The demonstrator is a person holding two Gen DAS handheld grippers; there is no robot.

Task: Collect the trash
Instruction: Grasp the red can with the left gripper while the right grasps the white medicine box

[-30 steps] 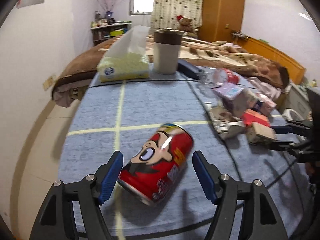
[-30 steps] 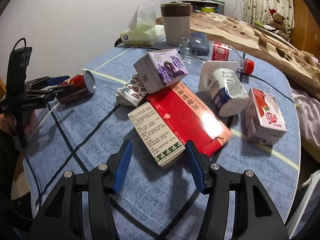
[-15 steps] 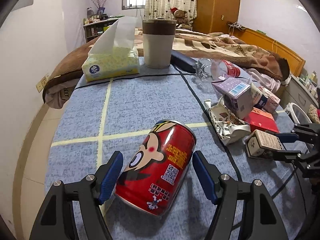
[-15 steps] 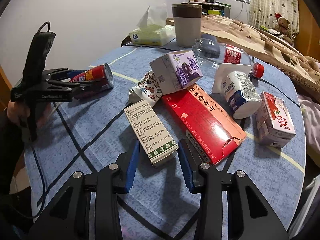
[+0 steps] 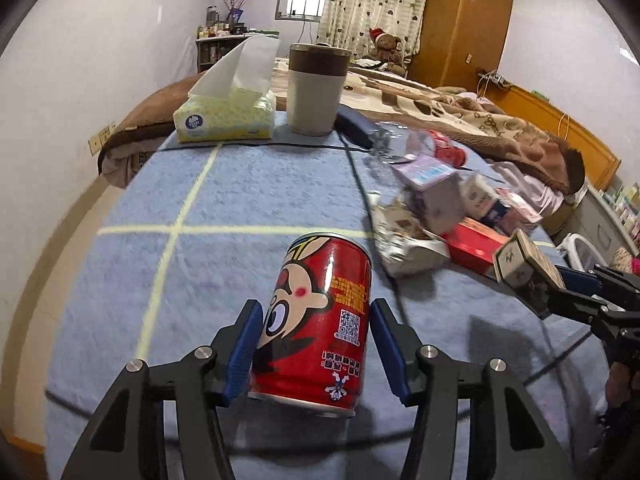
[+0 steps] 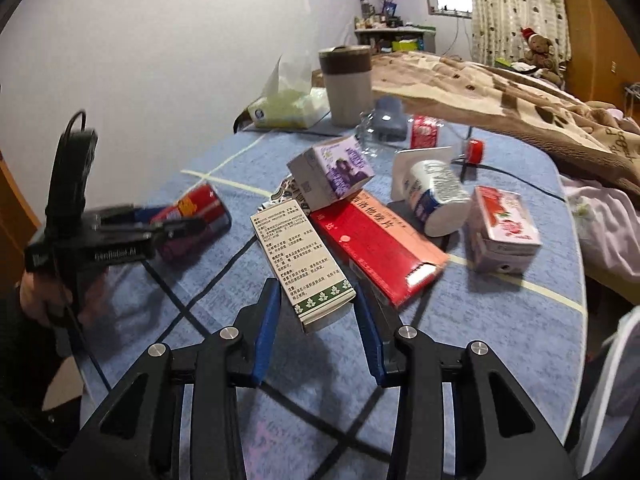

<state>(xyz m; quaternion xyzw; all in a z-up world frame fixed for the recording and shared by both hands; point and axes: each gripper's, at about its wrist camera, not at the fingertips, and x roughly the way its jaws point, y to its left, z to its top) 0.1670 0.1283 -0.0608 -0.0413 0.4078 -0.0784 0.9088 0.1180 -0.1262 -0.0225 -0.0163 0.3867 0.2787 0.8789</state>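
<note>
My left gripper is shut on a red cartoon can and holds it tilted just above the blue tablecloth. The can also shows in the right wrist view. My right gripper is shut on a white medicine box with green leaf print, lifted off the cloth; the box also shows in the left wrist view. More trash lies on the cloth: a red flat box, a purple carton, a yogurt cup and a pink carton.
A tissue pack, a grey-brown cup and a crushed clear bottle stand at the table's far end. A crumpled wrapper lies beside the purple carton. A bed with a brown blanket borders the table.
Both grippers have closed, the left on the can and the right on the medicine box. The can and the box have been lifted off the cloth.
</note>
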